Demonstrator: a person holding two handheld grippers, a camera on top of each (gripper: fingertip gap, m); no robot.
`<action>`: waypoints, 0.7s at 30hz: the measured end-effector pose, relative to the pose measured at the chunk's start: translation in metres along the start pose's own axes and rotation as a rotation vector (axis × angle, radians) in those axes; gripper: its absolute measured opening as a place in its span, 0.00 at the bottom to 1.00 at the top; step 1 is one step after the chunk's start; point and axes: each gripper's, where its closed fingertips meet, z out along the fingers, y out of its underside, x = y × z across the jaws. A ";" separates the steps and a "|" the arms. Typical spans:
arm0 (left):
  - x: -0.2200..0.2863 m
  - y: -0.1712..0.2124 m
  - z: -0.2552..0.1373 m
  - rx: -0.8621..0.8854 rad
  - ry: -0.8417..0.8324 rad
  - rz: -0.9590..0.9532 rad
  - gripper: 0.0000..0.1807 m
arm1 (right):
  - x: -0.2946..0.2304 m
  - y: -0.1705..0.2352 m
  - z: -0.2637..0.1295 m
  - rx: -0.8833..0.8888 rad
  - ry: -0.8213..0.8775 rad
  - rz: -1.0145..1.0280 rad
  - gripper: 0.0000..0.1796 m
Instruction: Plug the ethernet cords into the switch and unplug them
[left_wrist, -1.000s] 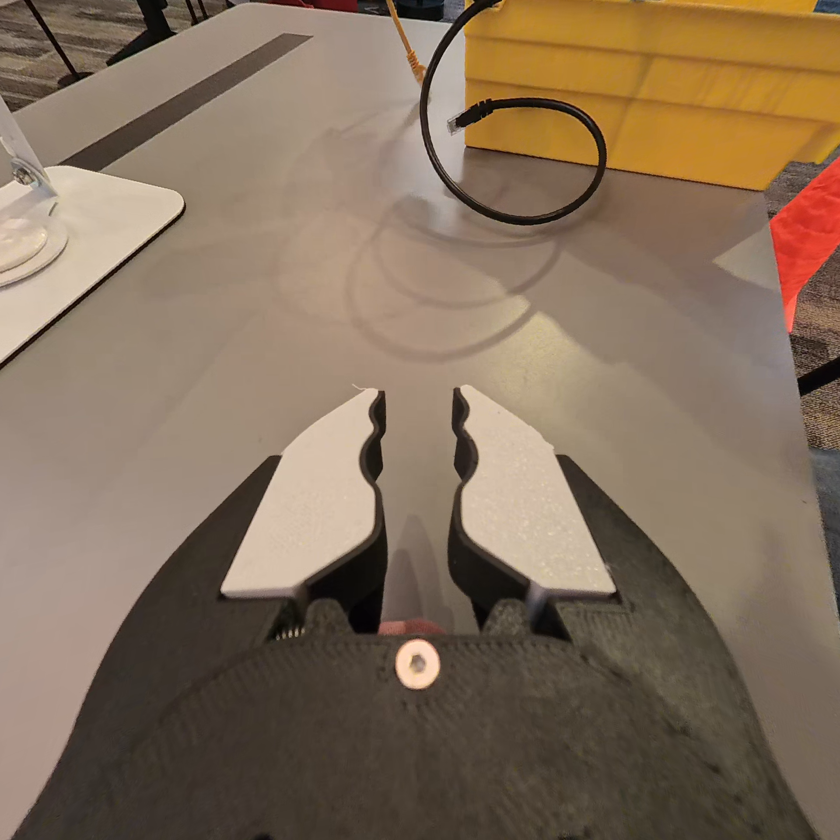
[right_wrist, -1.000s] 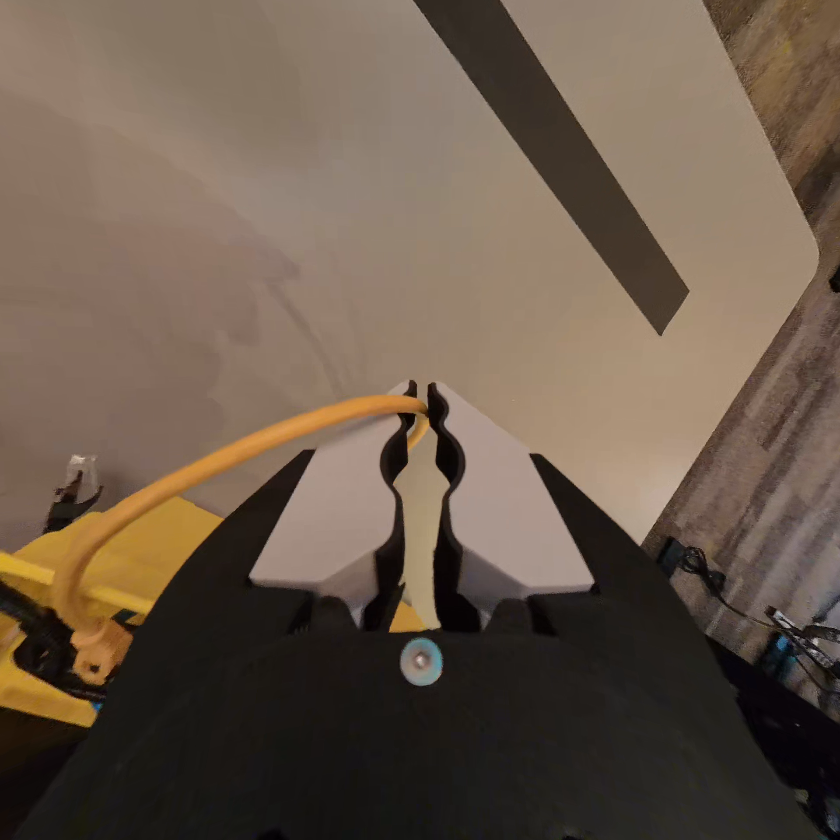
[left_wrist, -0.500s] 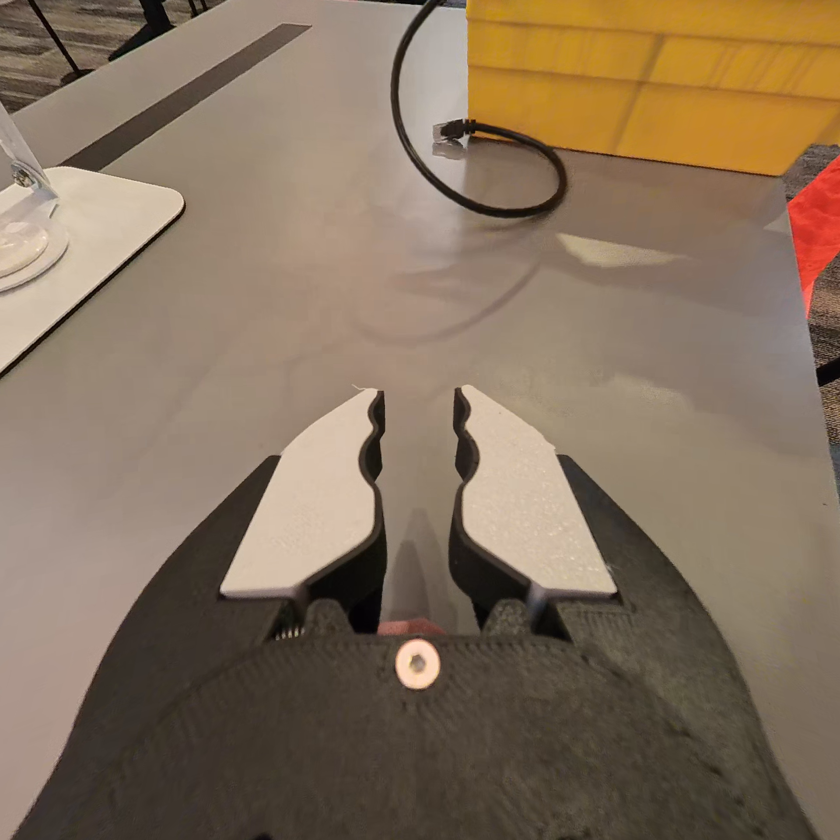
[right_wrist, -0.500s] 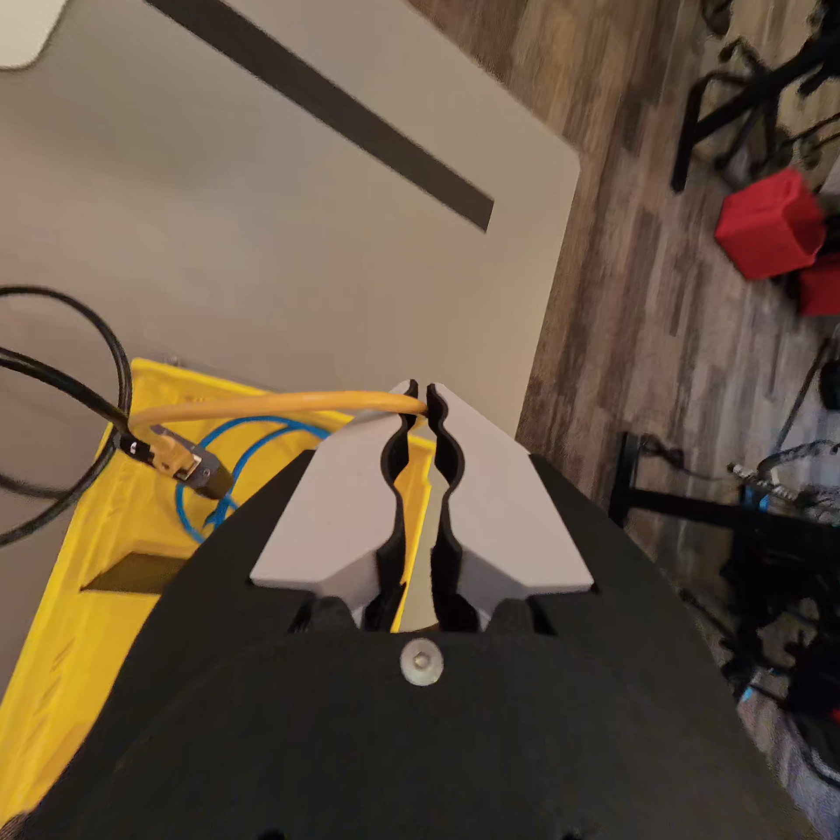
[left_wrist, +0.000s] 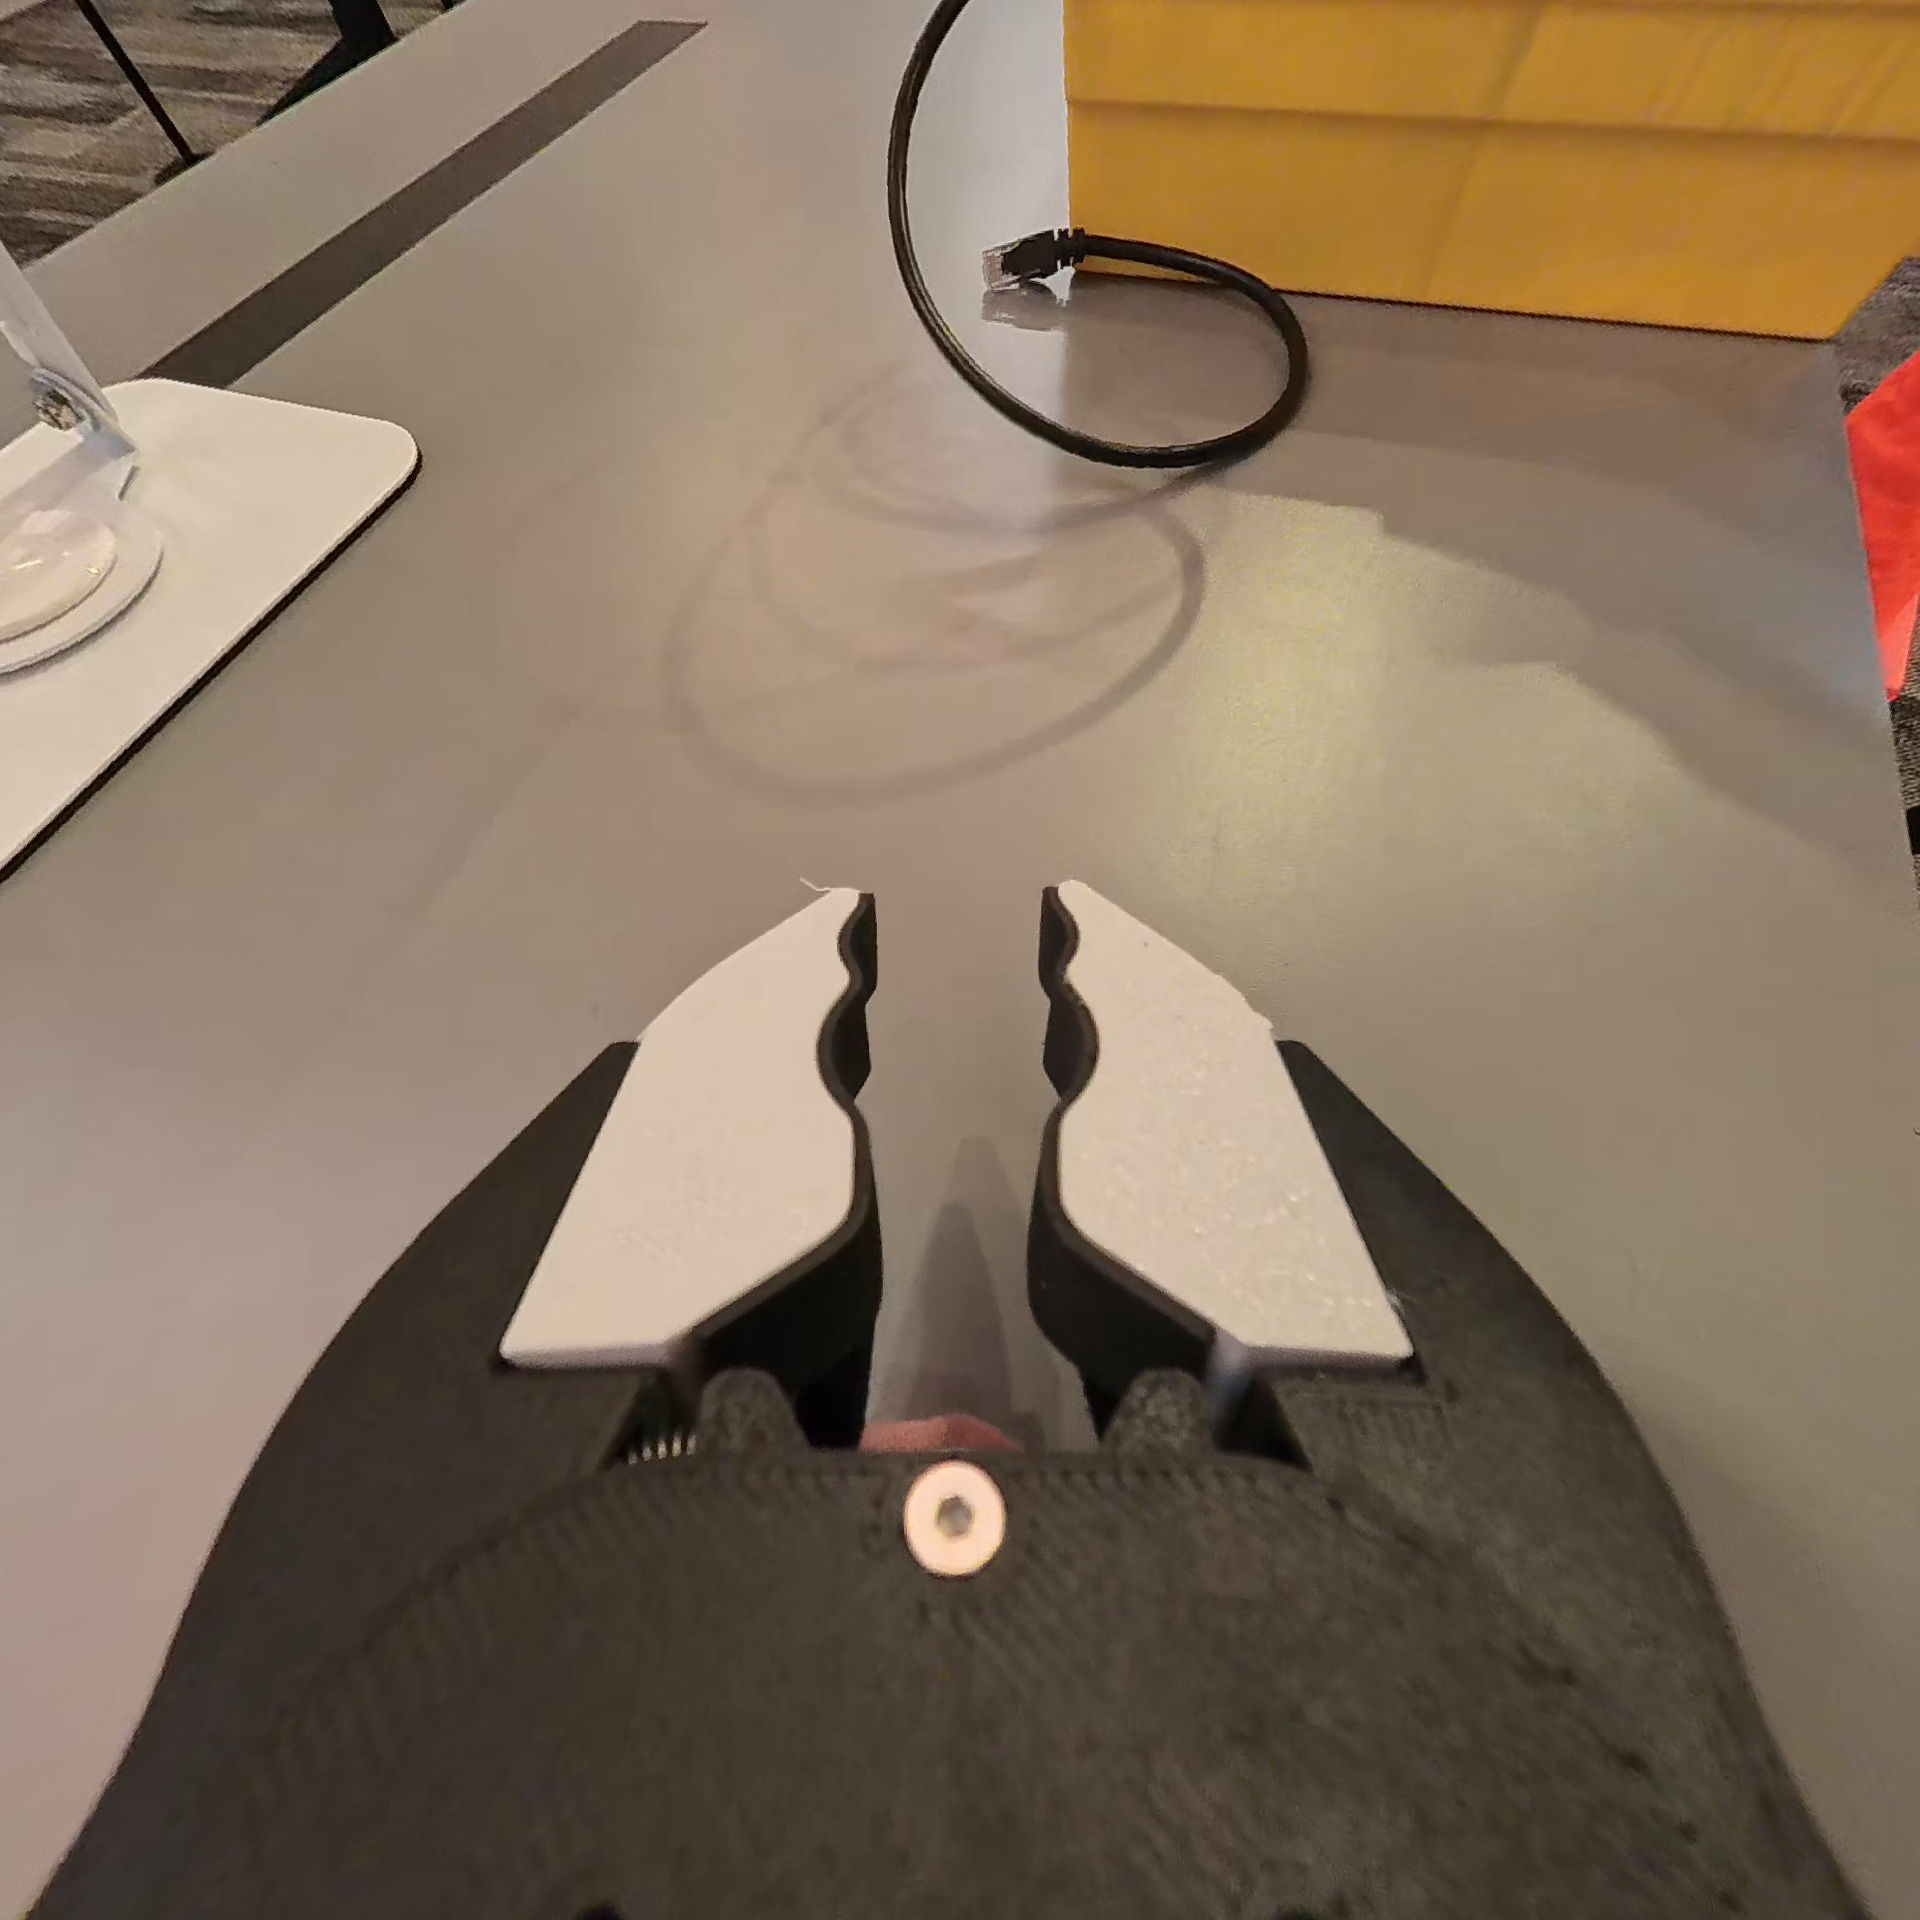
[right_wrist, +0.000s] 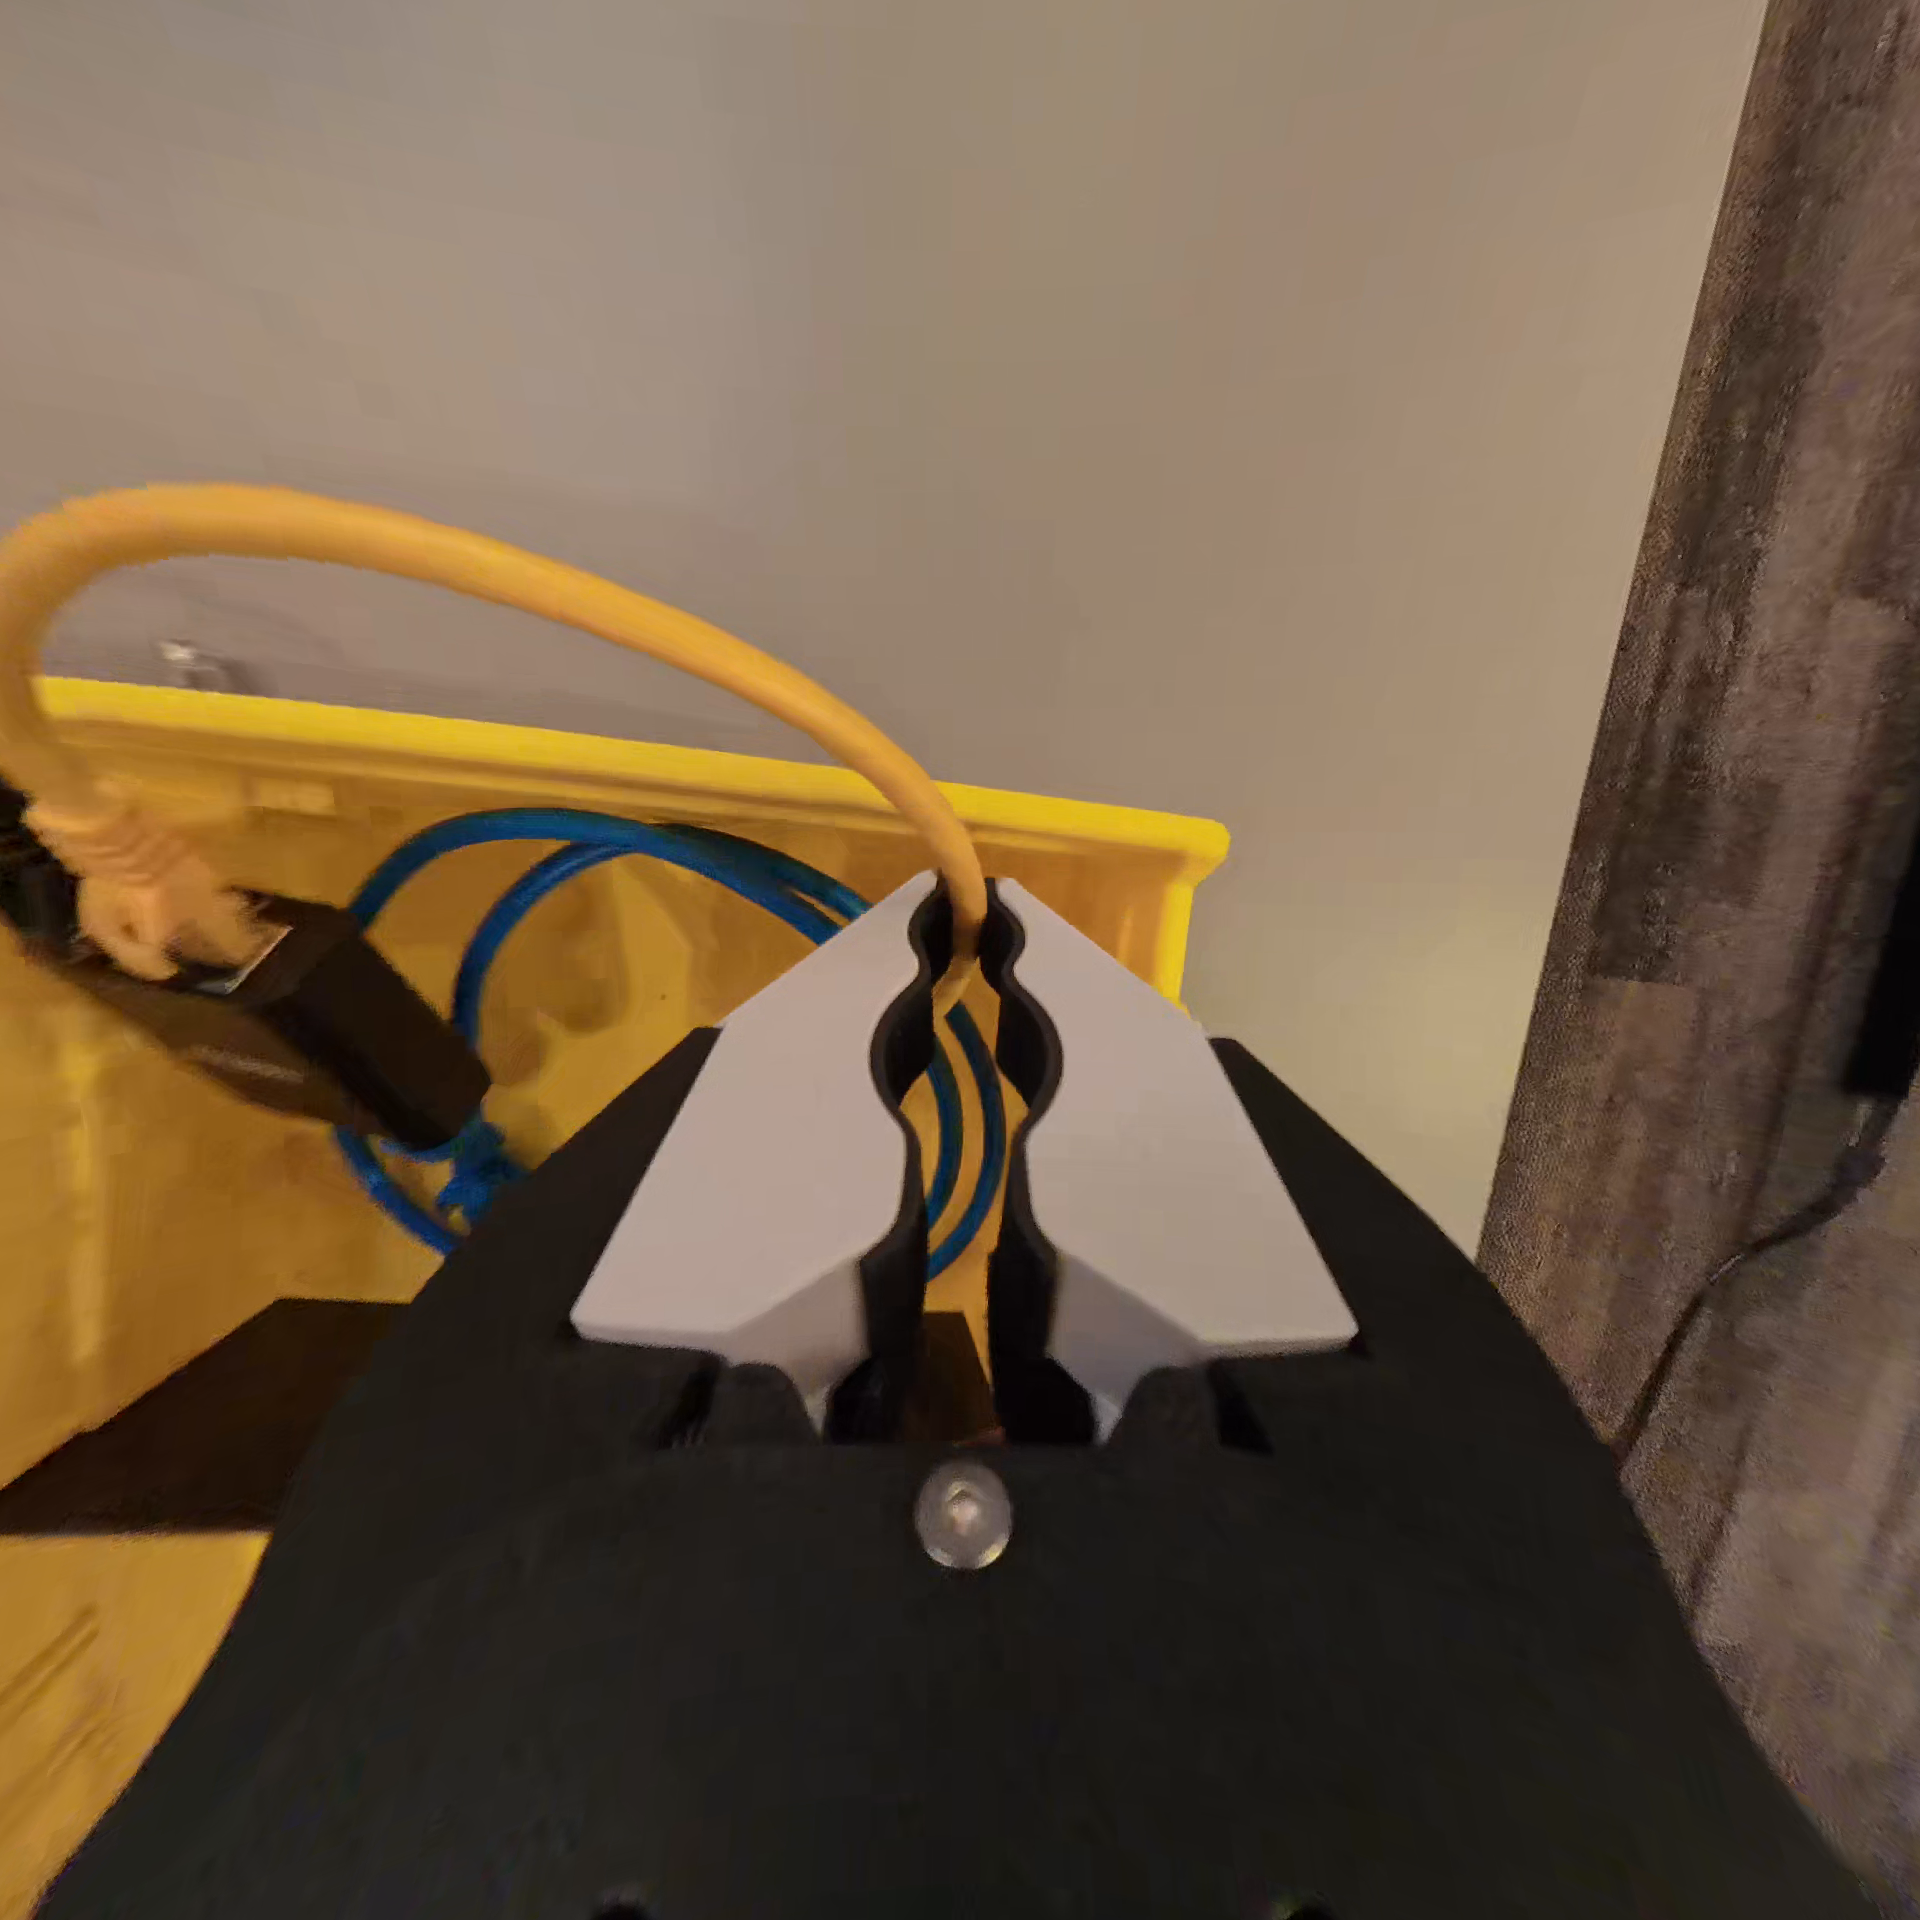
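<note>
Over grey table (right_wrist: 935, 364), right gripper (right_wrist: 964, 902) pinches looping yellow cord (right_wrist: 644, 623) (left gripper (left_wrist: 958, 902) parted, empty).

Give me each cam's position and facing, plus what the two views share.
Left wrist view: on the left gripper, low over the grey table, looking forward along open, empty fingers at a black ethernet cord looped beside the yellow bin.
Right wrist view: on the right gripper, above the bin, looking down into it; its fingers pinch a yellow ethernet cord over a coiled blue cord.
Shared: bin and table; neither shows the other gripper.
</note>
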 end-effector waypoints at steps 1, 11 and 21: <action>0.000 0.000 0.000 -0.002 0.000 0.001 0.16 | -0.001 0.004 0.009 -0.016 -0.009 0.009 0.02; 0.000 0.002 0.002 -0.017 0.004 0.004 0.17 | 0.001 0.041 0.044 -0.290 0.088 -0.163 0.03; 0.001 0.002 0.003 -0.020 0.008 0.004 0.17 | -0.013 0.022 -0.016 -0.171 -0.022 -0.211 0.27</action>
